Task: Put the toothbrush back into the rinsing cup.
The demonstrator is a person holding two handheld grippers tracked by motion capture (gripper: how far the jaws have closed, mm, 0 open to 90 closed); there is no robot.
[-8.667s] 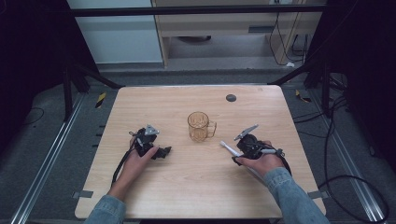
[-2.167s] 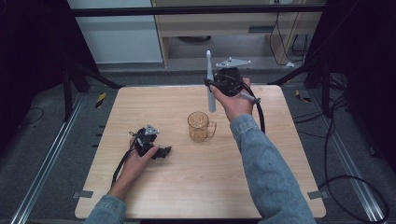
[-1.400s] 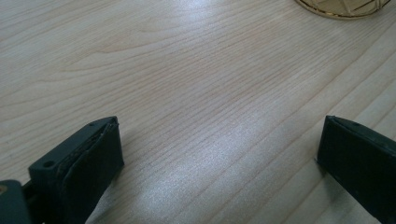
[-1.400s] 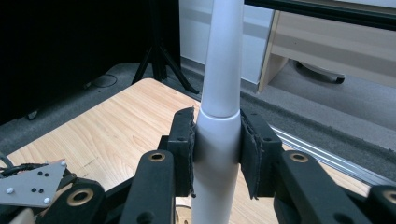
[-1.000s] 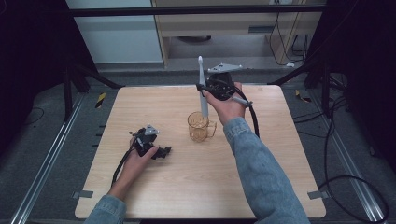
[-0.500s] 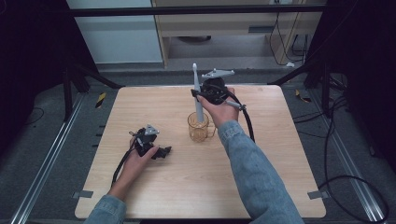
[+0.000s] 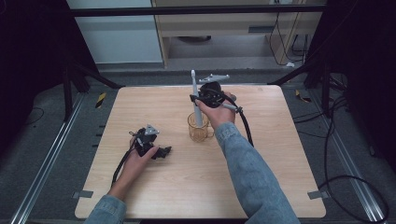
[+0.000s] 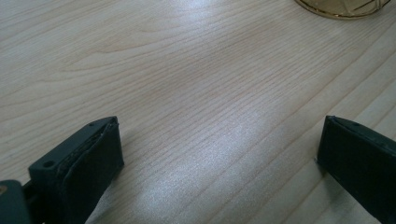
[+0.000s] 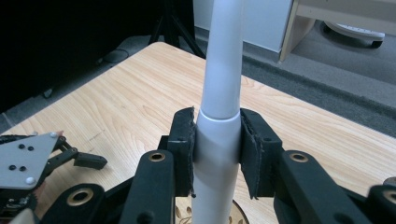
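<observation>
Placement of an electric toothbrush [image 7: 195, 100] into an amber glass mug [image 7: 199, 127]. Right tool [image 7: 198, 99] is clamped on the white handle, one black pad on each side, as the right gripper view shows; the brush stands nearly upright, its lower end dipping into the mug directly beneath the tool. For a clean finish, the shaft is best kept vertical and centred over the mouth, lowered until the base seems to rest on the glass bottom, and only then released, lest it tip the mug. Left tool [image 7: 163, 151] rests on the tabletop [image 7: 280, 154] with jaws wide apart and nothing between them, well to the mug's left. Pale wood-grain surface, bare elsewhere; beyond the right tool lie grey floor, dark frame legs, trailing cables and a light cabinet.
</observation>
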